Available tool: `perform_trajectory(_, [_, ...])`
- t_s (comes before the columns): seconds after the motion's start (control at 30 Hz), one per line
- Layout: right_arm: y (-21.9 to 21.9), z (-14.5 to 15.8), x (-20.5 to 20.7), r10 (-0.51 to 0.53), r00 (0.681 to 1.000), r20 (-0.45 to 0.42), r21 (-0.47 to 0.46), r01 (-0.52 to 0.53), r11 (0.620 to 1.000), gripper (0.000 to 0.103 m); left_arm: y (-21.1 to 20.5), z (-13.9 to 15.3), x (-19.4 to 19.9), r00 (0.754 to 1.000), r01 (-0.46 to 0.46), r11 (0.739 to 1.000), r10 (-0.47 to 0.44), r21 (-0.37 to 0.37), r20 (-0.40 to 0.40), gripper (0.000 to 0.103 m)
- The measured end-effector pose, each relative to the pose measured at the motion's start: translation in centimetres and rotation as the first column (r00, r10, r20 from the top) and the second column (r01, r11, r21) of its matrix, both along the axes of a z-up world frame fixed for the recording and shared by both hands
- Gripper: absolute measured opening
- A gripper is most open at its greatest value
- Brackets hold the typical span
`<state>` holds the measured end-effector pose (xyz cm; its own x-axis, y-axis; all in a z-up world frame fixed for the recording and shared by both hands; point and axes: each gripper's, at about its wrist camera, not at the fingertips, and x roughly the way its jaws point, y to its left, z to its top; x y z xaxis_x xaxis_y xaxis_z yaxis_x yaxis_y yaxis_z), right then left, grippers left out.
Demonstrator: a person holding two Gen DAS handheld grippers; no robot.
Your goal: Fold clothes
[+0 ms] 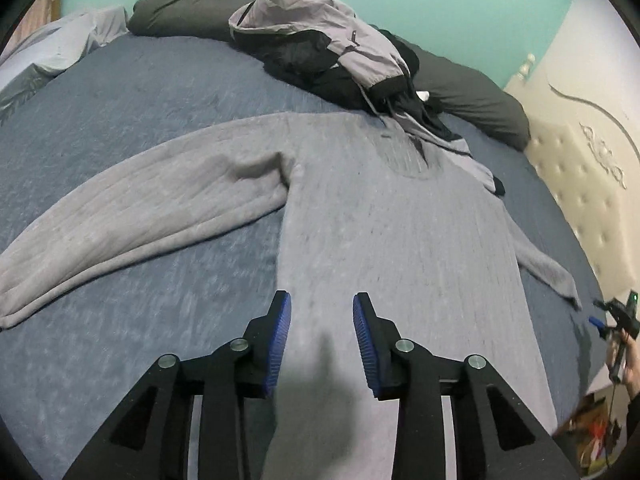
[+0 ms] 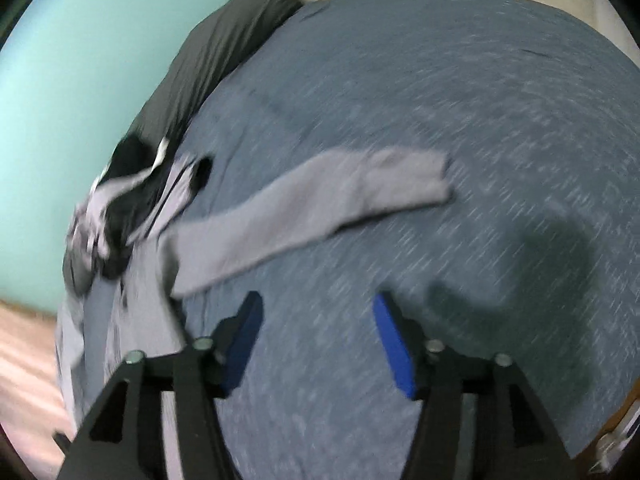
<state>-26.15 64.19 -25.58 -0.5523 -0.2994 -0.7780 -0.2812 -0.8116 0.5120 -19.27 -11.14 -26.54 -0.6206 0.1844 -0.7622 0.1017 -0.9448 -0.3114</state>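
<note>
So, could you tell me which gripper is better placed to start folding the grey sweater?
Probably the left gripper: it is open directly over the grey sweater near its hem. The right gripper, also open, faces bare blanket, short of the sleeve.

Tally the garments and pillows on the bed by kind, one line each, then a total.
Grey knit sweater laid flat: 1
Grey and black jacket, crumpled behind the sweater: 1
Dark pillows along the far edge: 2
Total: 4
A black garment may lie under the jacket; I cannot tell it apart.
</note>
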Motion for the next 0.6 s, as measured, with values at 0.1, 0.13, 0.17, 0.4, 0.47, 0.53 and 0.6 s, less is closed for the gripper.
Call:
perform_trajectory(0.1, [1.1,-1.1,-1.6,-0.059,0.998,0.021,-0.008,0.059,0.998,0.062,0.9,-1.1,-1.8,1.000,-0.013,1.000,0.014,0.013,-0.020,0.035])
perform_trajectory(0.13, [1.7,-1.2,-2.0,-0.069,0.997,0.025,-0.009,0.069,0.998,0.062,1.3,-1.5,-2.3,1.000,-0.016,1.000,0.016,0.011,-0.025,0.035])
perform_trajectory(0.17, [2.3,-1.4,-2.4,-0.080,0.996,0.029,-0.009,0.080,0.997,0.062,1.7,-1.9,-2.6,0.999,-0.018,1.000,0.018,0.006,-0.028,0.035])
perform_trajectory(0.4, [5.8,-3.1,-4.8,-0.200,0.979,0.039,-0.019,0.200,0.980,0.062,3.3,-3.8,-4.3,0.998,-0.029,0.999,0.029,0.014,-0.059,0.035])
perform_trajectory(0.47, [6.4,-3.6,-5.4,-0.227,0.973,0.045,-0.019,0.228,0.974,0.062,3.5,-4.2,-4.3,0.997,-0.030,0.999,0.031,0.022,-0.071,0.035])
perform_trajectory(0.53, [6.6,-4.1,-5.9,-0.237,0.970,0.049,-0.012,0.238,0.971,0.062,3.8,-4.7,-4.2,0.997,-0.026,0.999,0.027,0.024,-0.073,0.035])
perform_trajectory(0.6, [6.9,-4.6,-6.4,-0.247,0.968,0.054,-0.005,0.247,0.969,0.062,4.1,-5.3,-4.2,0.998,-0.012,1.000,0.014,0.018,-0.064,0.035])
